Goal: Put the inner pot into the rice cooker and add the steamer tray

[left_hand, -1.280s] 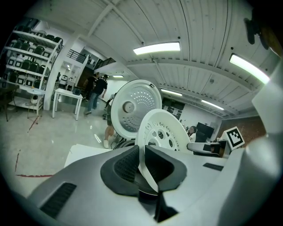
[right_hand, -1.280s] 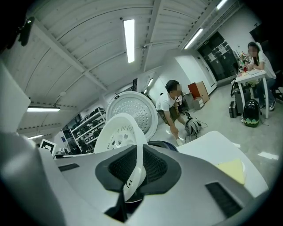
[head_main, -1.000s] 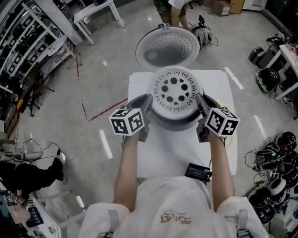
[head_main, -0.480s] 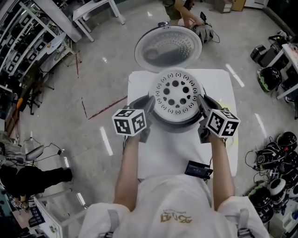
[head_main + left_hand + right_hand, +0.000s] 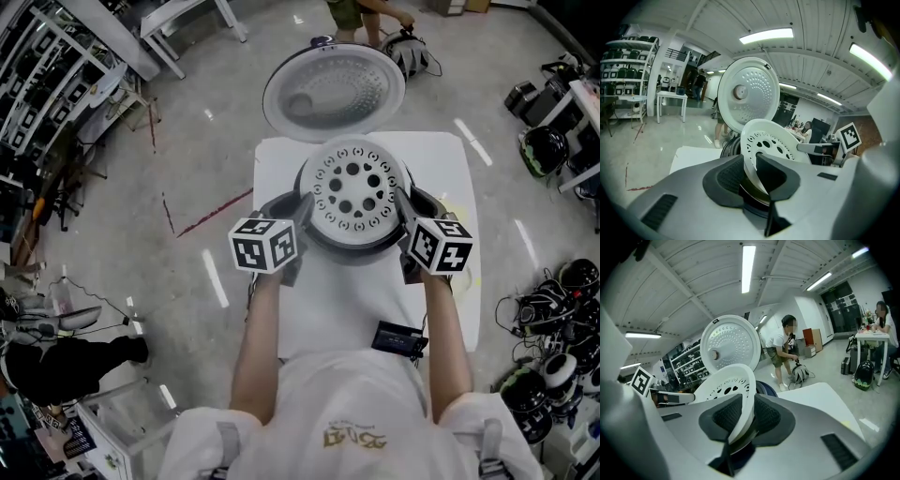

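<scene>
White worktop (image 5: pixel 450 178) under me, a small black device (image 5: pixel 398 339) lying on it at five o'clock. Helmets and cables (image 5: pixel 553 319) heaped on the floor at four, shelving racks (image 5: pixel 42 84) at ten, red streak (image 5: pixel 214 217) at nine, a person (image 5: pixel 352 11) at twelve.

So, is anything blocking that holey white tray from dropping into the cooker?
Nothing visible. The lid stands open behind, and the tray is at the cooker's mouth, its rim inside the left claw and right claw, both opening.

1x steamer tray (image 5: pixel 352 187), 1x rice cooker (image 5: pixel 349 251), 2x grippers (image 5: pixel 302 208) (image 5: pixel 403 204).
</scene>
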{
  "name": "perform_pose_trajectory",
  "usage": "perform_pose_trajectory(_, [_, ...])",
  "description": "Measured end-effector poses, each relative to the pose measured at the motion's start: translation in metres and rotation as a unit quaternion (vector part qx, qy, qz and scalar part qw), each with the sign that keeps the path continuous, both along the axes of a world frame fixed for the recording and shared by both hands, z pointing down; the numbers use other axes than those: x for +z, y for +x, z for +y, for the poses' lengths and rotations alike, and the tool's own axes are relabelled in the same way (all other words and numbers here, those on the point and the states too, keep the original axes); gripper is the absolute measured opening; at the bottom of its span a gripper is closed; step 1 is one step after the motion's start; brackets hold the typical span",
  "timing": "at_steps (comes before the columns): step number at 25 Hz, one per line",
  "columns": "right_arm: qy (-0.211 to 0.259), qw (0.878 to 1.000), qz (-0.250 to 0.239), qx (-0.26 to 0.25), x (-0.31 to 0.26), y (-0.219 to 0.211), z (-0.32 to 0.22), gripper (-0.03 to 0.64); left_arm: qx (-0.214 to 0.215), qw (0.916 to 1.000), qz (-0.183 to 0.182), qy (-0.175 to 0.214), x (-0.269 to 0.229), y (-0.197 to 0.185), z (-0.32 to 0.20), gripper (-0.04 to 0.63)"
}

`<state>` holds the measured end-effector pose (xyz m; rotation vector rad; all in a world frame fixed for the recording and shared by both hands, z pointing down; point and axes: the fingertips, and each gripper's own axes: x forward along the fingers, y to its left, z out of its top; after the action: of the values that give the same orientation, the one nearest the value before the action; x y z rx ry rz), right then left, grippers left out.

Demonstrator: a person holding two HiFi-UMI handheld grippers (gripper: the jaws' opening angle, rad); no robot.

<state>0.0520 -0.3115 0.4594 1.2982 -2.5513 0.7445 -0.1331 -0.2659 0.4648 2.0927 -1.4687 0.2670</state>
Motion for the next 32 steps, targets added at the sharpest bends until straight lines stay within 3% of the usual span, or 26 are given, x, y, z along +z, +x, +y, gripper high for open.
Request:
perform_pose_trajectory(7, [0.018,0.999,0.045,-0.007,0.007,-0.003,-0.006,0.109,0.005,0.9986,-0.052,-0.007,0.007,0.000,-0.004,0.107])
perform_pose_trajectory(11, [0.031,0.997,0.073,-0.004,0.011,-0.003,-0.005,0.109,0.002,0.9980,-0.063,-0.008,0.008,0.002,-0.002,0.115])
perform_pose_trajectory(17, [0.042,0.995,0.095,-0.011,0.011,-0.008,-0.008,0.112,0.008,0.9905,-0.137,-0.012,0.015,0.000,-0.004,0.149])
perform_pose_trajectory(25, [0.054,0.990,0.129,-0.015,0.015,-0.006,-0.010,0.132,0.018,0.9858,-0.166,-0.016,0.019,0.005,-0.005,0.164])
perform_pose_trajectory(32, [0.072,0.985,0.155,-0.010,0.014,-0.003,-0.008,0.153,0.017,0.9817,-0.189,-0.017,0.024,0.005,-0.007,0.233])
